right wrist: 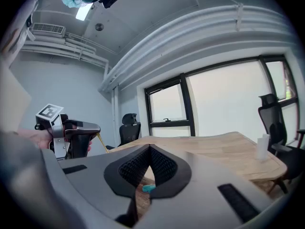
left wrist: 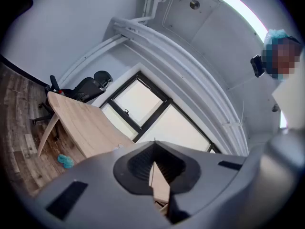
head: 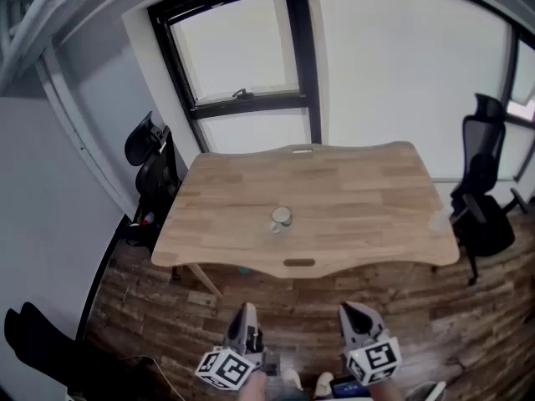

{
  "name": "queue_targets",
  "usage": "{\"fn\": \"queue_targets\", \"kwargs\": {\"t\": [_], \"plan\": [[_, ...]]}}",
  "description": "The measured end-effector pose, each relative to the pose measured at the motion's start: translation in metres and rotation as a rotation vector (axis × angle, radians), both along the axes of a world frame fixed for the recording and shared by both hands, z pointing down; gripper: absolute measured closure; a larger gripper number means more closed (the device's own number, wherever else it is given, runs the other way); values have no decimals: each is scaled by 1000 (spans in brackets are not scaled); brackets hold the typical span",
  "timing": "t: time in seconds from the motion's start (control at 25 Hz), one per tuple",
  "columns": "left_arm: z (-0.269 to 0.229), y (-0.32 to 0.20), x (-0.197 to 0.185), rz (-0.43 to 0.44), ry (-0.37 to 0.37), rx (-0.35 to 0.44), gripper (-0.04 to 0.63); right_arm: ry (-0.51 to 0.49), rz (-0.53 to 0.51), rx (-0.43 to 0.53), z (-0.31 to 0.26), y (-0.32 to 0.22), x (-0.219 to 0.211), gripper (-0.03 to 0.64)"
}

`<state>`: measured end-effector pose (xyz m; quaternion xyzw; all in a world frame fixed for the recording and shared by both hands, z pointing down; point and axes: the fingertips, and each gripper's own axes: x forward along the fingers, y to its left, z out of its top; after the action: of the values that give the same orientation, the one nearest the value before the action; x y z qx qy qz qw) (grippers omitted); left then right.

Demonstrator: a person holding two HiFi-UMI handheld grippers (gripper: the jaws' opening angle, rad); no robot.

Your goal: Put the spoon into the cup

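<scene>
spoon, seen only as a thin gold-coloured stem (right wrist: 102,142), juts from the tip of the left gripper (left wrist: 153,151), whose ribbed black pads are pressed together on it; its bowl is out of sight, and it is held in the air short of the table.

dark plank floor (head: 276,307) spreads under one pale wooden table (head: 351,182) with a smooth top, wavy long edges and rounded corners. two black mesh-backed office chairs stand by it, one at the left end (head: 155,161) and one at the right end (head: 485,199).

two grey, smooth-shelled grippers hover side by side, low and near the person, well apart from the table's near edge. the right gripper (right wrist: 150,149) has its fingers closed tip to tip, with nothing between them.

one small round cup (head: 281,218), grey with a pale rim, stands upright on the table near the middle of the front edge. one pale translucent container (head: 439,221) stands at the right edge. one small teal lump (left wrist: 66,161) lies on the floor under the table.
</scene>
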<state>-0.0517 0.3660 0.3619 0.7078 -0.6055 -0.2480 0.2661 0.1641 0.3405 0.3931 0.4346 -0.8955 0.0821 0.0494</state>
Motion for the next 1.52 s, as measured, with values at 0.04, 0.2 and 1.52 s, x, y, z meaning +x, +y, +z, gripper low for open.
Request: {"fn": "queue_targets", "kwargs": {"t": [0.04, 0.2, 1.52], "plan": [[0, 2, 1, -2, 0, -1, 595, 0, 0, -1, 1, 2, 2, 620], [-3, 5, 7, -6, -1, 2, 595, -4, 3, -6, -1, 5, 11, 620], [-9, -97, -32, -50, 26, 56, 595, -4, -32, -41, 14, -106, -26, 620]]}}
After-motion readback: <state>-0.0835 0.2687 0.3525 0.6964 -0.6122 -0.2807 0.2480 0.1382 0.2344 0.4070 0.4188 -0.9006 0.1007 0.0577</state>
